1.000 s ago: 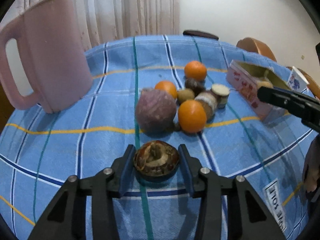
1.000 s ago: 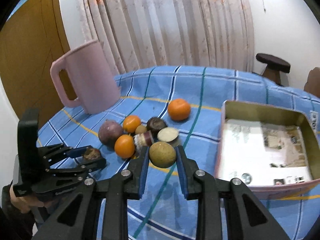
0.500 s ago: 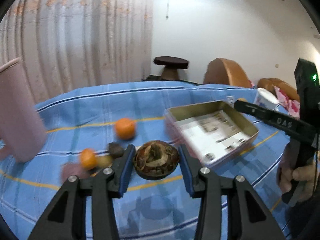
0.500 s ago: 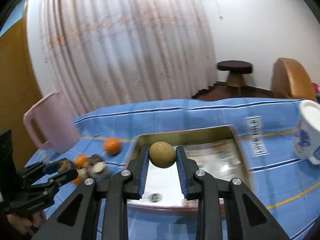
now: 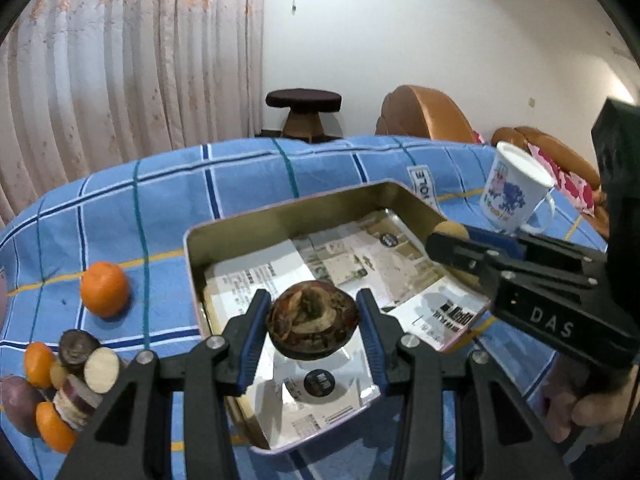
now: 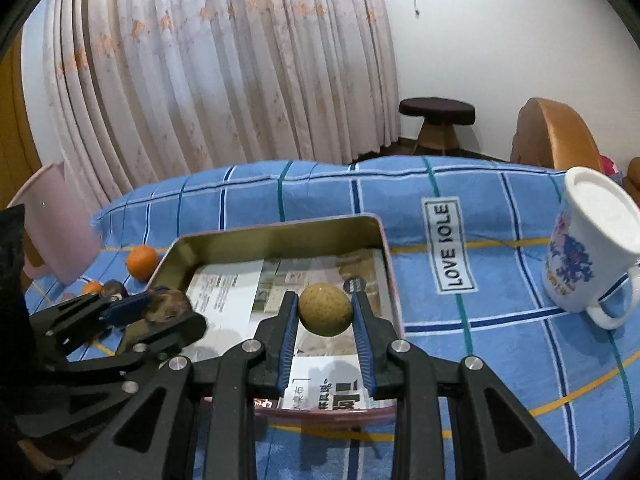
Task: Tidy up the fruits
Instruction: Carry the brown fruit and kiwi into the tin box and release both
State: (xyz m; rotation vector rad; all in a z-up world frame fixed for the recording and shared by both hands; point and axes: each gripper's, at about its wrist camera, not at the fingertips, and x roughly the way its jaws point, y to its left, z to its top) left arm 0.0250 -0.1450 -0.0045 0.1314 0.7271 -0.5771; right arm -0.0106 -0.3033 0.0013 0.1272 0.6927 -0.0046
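My left gripper (image 5: 312, 322) is shut on a dark brown mangosteen half (image 5: 312, 326) and holds it above the near part of the metal tin (image 5: 280, 216), which is lined with newspaper. My right gripper (image 6: 325, 310) is shut on a tan round fruit (image 6: 325, 309) above the tin's (image 6: 276, 234) right side. Each gripper shows in the other's view: the right one (image 5: 452, 240) at the tin's right rim, the left one (image 6: 168, 310) at its left. A pile of oranges and cut fruit (image 5: 68, 384) lies left of the tin, with one orange (image 5: 105, 289) apart.
A white printed mug (image 6: 588, 244) stands right of the tin on the blue checked cloth (image 6: 480, 340). A pink jug (image 6: 52, 224) stands far left. A stool (image 6: 437, 114), chairs and a curtain are behind the table.
Both grippers have moved from the fruit pile to above the tin, each still holding its fruit. The views now look down into the tin more closely.
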